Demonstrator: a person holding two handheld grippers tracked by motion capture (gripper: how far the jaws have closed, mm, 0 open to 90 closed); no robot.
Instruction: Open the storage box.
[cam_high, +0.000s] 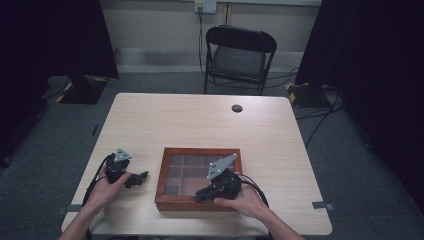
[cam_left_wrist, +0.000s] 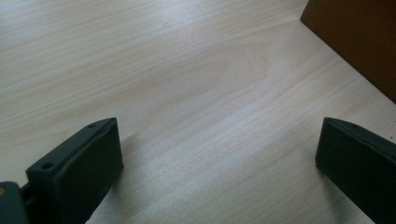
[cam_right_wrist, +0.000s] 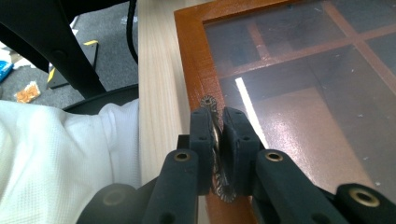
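My right tongs (cam_right_wrist: 217, 140) are pinched tight on the small brass latch (cam_right_wrist: 215, 154) at the front edge of the wooden box (cam_high: 198, 178), the 2 jaws closed flat on either side of the metal tab. My left tongs (cam_high: 136, 179) are spread wide and hold nothing, resting on the bench (cam_high: 200, 120) just left of the box, whose corner shows at the top right of the left gripper view.

I judge the step in hand to be opening the box: the latch is gripped, but the lid (cam_right_wrist: 299, 70) lies flat and shut. The next move calls for lifting the latch up and away from the front wall, so that the lid swings on its far edge. The left tongs may need to press on the box frame so that it doesn't slide or tip as I pull.

The box sits near the front of the bench, close to the person's hands, with its front wall almost at the bench edge. It's a reddish-brown frame with a glass pane in the lid, and through the pane I see wooden dividers forming compartments; I can't tell whether anything lies in them. The latch is ornate, with a scalloped rim.
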